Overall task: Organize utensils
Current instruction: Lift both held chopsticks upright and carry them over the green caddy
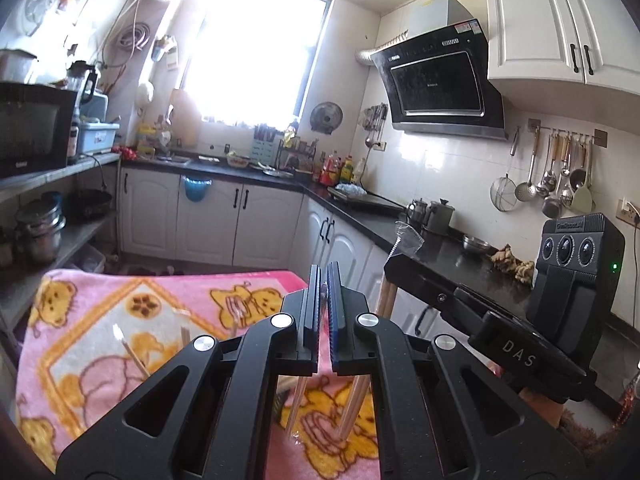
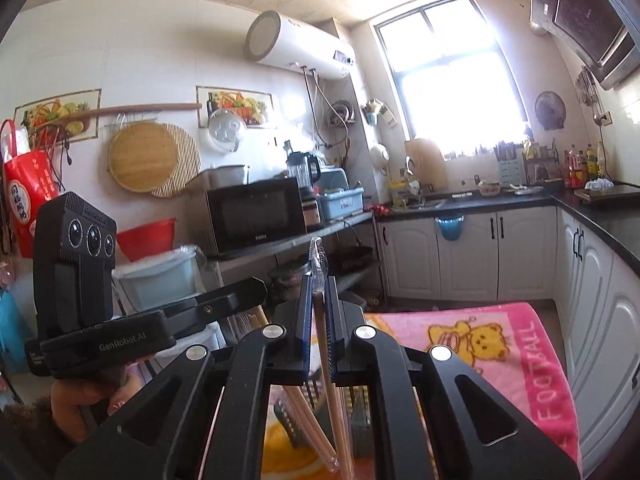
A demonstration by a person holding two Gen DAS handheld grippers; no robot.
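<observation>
In the right wrist view we saw the right gripper with its fingers pressed narrow on a pair of wrapped chopsticks; the long axis ran nearly upright between the pads, the clear wrapper tip pointing up past the fingertips and the pale sticks slanting down under the gripper toward the bottom of the frame; a second wrapped pair lay below, angled to the lower right.

In the left wrist view the left gripper had its fingers drawn almost together; something thin seemed caught between the pads, but we could not tell what; two pale sticks showed beneath the gripper, leaning steeply, their lower ends over the blanket; whether they were held we could not tell. Another chopstick lay in a wrapper on the blanket, pointing toward upper left.

The table carried a pink blanket printed with yellow bears; it stood in a kitchen with white cabinets, a black worktop, a bright window, a range hood, hanging ladles and a microwave on a shelf; a hand gripped the left gripper's handle.
</observation>
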